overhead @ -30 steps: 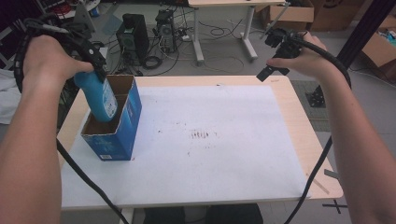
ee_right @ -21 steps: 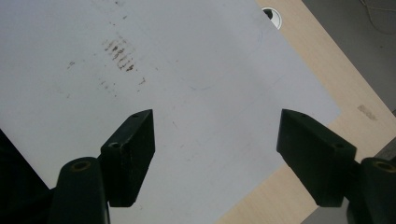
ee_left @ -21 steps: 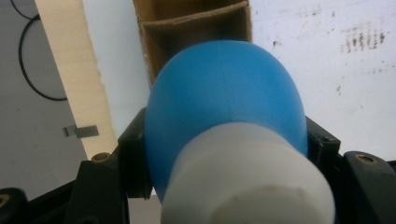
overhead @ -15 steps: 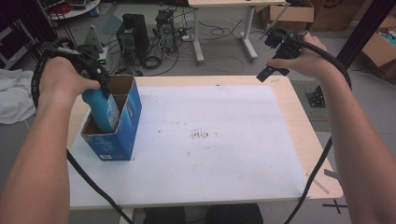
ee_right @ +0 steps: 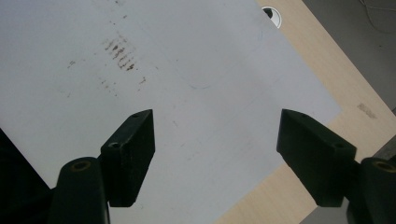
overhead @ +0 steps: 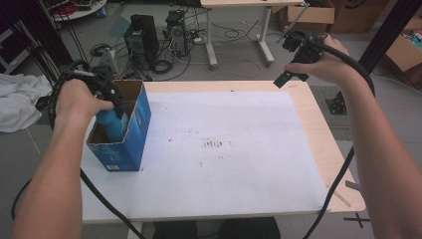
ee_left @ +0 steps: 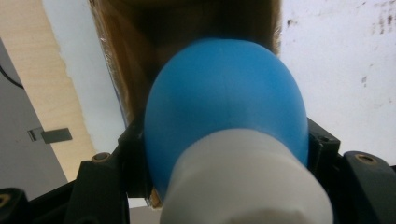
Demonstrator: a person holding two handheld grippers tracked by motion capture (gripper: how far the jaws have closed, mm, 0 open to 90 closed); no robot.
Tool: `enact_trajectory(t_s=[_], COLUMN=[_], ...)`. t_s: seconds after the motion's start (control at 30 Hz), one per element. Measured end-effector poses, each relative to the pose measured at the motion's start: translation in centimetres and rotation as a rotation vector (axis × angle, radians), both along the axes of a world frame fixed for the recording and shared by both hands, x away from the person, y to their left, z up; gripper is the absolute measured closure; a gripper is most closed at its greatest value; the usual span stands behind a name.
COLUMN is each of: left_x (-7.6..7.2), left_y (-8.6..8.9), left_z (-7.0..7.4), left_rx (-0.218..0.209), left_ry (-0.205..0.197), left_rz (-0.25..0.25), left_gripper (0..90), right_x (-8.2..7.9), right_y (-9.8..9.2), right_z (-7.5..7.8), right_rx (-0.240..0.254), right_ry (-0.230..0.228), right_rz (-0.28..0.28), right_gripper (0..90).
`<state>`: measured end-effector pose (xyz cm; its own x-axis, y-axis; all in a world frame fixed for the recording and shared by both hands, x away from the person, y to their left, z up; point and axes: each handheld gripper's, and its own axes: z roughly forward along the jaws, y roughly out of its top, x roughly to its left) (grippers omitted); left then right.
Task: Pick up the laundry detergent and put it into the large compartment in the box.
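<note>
One blue bottle [overhead: 113, 124] with a white cap [ee_left: 243, 182] is clamped between the jaws of the left gripper [overhead: 110, 102] and is held partly inside the one open blue cardboard box [overhead: 130, 134], which stands at the left edge of the white table [overhead: 239, 179]. In the left gripper view, the rounded blue body [ee_left: 224, 102] is seen pressed between the two black jaws, pointing into the brown interior of the box [ee_left: 135, 51]. The bottle is judged to be light, smooth plastic, fairly stiff but likely slippery on its curved shoulder; a hold across the widest part of the body, as taken here, is judged safest. The right gripper [overhead: 294, 64] is held above the far right corner of the table, its jaws [ee_right: 224, 158] spread wide apart with nothing between them.
</note>
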<state>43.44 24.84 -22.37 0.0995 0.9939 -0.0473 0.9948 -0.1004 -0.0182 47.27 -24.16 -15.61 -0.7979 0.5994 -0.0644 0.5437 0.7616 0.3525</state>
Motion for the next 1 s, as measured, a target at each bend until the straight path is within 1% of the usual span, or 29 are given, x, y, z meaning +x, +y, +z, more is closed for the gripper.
enact_trajectory(t_s=[0.2, 0.5, 0.67, 0.73, 0.83, 0.93, 1.0], left_x=[0.0, 0.0, 0.1, 0.1, 0.0, -0.1, -0.1], left_y=[0.1, 0.3, 0.2, 0.2, 0.3, 0.5, 0.6], left_z=[-1.9, -4.0, -4.8, -4.9, -5.4, -5.6, -5.7], left_rx=[-0.001, 0.005, 0.015, 0.014, 0.025, 0.021, 0.015], left_ry=[0.021, 0.038, 0.048, 0.047, 0.052, 0.055, 0.044], left_rz=[0.006, -0.013, -0.023, -0.025, -0.023, -0.019, -0.014], left_gripper=[37.4, 37.4, 37.4, 37.4, 37.4, 37.4, 37.4], right_x=[0.0, 0.0, 0.0, 0.0, 0.0, 0.0, 0.0], right_y=[0.1, 0.0, -0.1, -0.1, -0.1, -0.1, 0.0], right_z=[-0.1, -0.1, 0.0, -0.1, -0.1, -0.1, -0.1], right_rx=[0.002, -0.003, -0.004, -0.005, -0.006, -0.007, -0.005], right_ry=[0.0, -0.002, -0.001, -0.001, 0.0, -0.001, 0.002], right_rz=[0.003, 0.004, 0.002, 0.003, 0.002, 0.001, 0.0], right_gripper=[28.0, 28.0, 28.0, 28.0, 28.0, 28.0, 28.0])
